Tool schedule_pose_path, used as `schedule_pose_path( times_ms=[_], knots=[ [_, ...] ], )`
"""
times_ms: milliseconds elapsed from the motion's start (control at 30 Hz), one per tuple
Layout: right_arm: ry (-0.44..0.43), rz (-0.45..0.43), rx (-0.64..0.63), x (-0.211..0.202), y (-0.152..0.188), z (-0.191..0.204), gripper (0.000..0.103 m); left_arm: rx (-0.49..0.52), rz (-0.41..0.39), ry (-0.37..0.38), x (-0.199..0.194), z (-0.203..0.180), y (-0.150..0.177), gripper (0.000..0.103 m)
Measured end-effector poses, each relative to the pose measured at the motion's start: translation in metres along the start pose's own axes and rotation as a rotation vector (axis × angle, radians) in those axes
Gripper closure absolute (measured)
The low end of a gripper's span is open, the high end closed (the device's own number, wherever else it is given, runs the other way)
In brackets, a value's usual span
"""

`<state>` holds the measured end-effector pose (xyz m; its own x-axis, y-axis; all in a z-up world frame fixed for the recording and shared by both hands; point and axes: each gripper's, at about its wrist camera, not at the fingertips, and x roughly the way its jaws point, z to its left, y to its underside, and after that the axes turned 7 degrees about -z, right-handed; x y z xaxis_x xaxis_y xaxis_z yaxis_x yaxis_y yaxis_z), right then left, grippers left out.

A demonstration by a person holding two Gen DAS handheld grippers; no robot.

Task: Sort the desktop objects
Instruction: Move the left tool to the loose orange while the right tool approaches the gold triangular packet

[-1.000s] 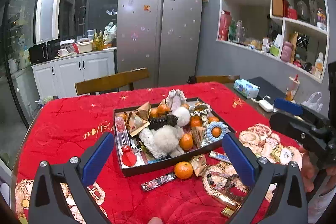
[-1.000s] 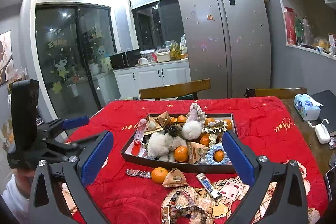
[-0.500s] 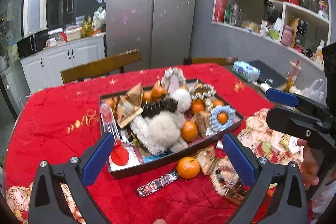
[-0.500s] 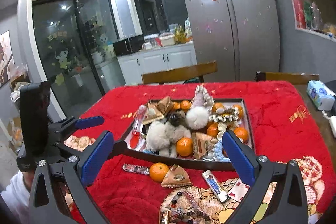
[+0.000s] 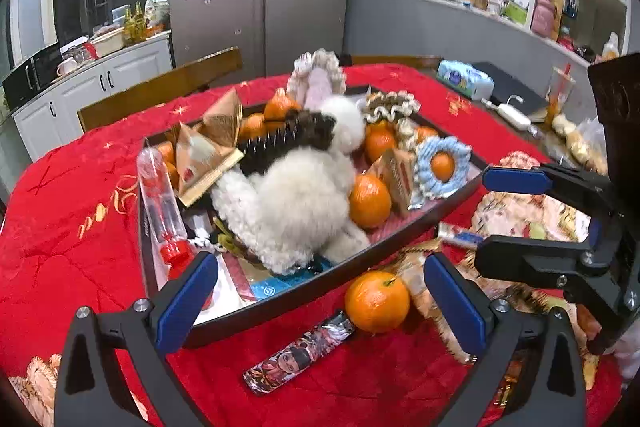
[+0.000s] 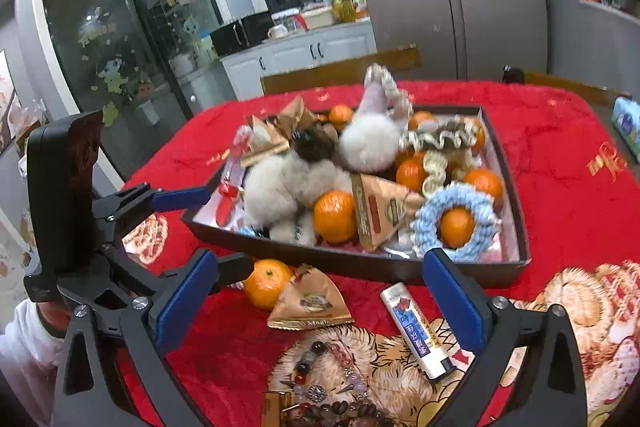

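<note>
Your left gripper (image 5: 320, 297) was spread wide and empty at the bottom of its frame. Between its blue pads lay a patterned lighter (image 5: 300, 353) and, just beyond it, a loose orange (image 5: 377, 301), both on the red surface (image 5: 60, 227). Your right gripper (image 6: 316, 301) was likewise wide open, holding nothing. Near it lay a bead bracelet (image 6: 328, 387) at lower centre, a white lighter (image 6: 416, 333), a gold triangular packet (image 6: 310, 303) and the same orange. Just past these sat the dark tray (image 6: 360, 261), mid-frame, heaped with oranges, white fluffy pompoms (image 5: 296, 203), a blue crocheted ring (image 6: 454, 221) around an orange, and a clear tube with a red cap (image 5: 162, 195).
</note>
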<state>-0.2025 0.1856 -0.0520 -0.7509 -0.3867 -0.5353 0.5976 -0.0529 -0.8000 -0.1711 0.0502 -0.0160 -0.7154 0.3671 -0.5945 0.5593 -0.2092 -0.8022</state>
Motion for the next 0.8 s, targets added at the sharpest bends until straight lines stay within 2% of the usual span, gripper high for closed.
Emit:
schedule_pose_path(
  times_ms=[167, 233, 567, 633, 800],
  knots=[
    [-0.015, 0.04, 0.026, 0.011, 0.005, -0.009, 0.006, 0.017, 0.046, 0.013, 0.019, -0.003, 0.009, 0.0],
    [-0.015, 0.054, 0.02, 0.014, 0.007, -0.009, 0.01, 0.049, 0.041, -0.012, 0.022, -0.007, 0.011, 0.0],
    [-0.068, 0.076, 0.06, 0.02, 0.016, -0.018, 0.017, 0.076, 0.016, -0.016, 0.024, -0.016, 0.014, 0.0],
    [-0.084, 0.087, 0.065, 0.02, 0.017, -0.018, 0.024, 0.103, 0.012, -0.01, 0.022, -0.02, 0.016, 0.0],
    [-0.077, 0.115, 0.03, 0.018, 0.026, -0.012, 0.031, 0.227, -0.011, -0.007, 0.017, -0.043, 0.022, 0.001]
  ],
)
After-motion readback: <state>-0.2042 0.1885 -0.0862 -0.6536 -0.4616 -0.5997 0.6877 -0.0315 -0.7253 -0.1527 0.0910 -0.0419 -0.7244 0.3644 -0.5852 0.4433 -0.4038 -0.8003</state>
